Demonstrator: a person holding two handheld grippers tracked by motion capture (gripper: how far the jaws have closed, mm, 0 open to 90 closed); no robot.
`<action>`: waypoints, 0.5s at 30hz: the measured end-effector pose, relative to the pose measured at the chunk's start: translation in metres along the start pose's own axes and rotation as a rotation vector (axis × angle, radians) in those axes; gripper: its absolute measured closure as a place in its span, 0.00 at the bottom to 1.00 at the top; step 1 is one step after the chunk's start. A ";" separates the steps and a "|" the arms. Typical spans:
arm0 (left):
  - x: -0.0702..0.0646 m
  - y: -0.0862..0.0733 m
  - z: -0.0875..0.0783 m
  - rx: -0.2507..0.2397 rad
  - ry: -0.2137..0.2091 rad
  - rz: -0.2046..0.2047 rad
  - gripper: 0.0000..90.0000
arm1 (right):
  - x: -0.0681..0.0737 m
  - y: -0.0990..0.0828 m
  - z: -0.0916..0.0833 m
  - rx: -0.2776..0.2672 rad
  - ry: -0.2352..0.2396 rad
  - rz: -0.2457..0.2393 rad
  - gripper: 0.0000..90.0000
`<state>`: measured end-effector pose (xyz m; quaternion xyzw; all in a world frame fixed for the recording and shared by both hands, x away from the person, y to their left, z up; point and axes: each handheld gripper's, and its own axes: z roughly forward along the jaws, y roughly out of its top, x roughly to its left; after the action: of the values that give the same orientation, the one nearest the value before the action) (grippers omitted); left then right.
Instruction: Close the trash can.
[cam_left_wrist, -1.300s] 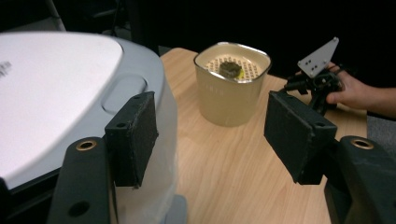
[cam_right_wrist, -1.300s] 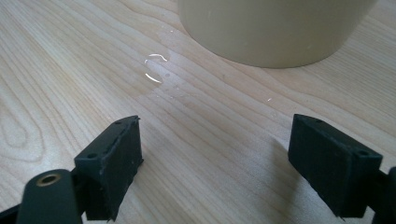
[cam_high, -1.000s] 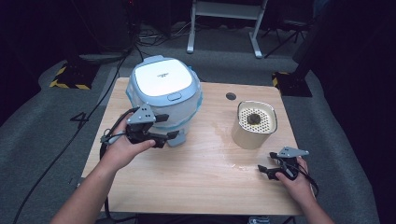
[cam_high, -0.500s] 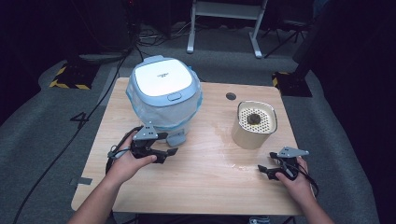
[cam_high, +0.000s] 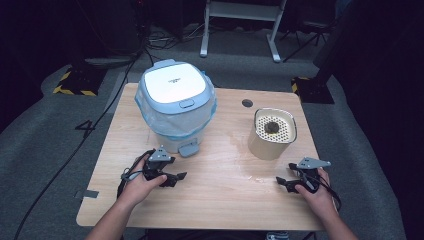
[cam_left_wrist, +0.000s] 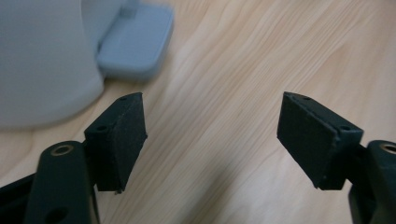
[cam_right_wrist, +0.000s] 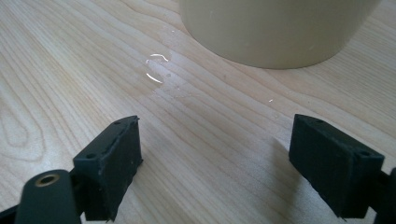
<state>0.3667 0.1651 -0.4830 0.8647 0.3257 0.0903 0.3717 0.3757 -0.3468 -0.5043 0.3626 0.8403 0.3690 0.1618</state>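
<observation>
Jaws of the left gripper (cam_high: 172, 177) have just been opening, nothing between them, beside the pedal bin (cam_high: 176, 102). The right gripper (cam_high: 285, 183) stands spread near the beige container (cam_high: 271, 140).

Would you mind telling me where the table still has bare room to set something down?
The widest free patch is the front middle of the table, between the left gripper and the right gripper. A narrower strip runs between the pedal bin and the beige container. The back right corner near the cable hole is bare too. It's crowded around the bin's pedal.
</observation>
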 end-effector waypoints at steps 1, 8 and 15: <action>-0.001 -0.002 0.006 0.047 0.039 0.009 0.25 | 0.000 0.000 0.000 0.000 0.000 0.000 0.19; -0.001 -0.012 0.015 0.025 0.048 0.006 0.20 | 0.000 0.000 0.000 0.000 0.000 0.000 0.19; -0.002 -0.016 0.013 0.018 0.074 0.020 0.18 | 0.000 0.000 0.000 0.000 0.000 0.000 0.19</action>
<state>0.3624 0.1645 -0.5039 0.8673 0.3313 0.1228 0.3505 0.3757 -0.3468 -0.5043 0.3625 0.8404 0.3690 0.1619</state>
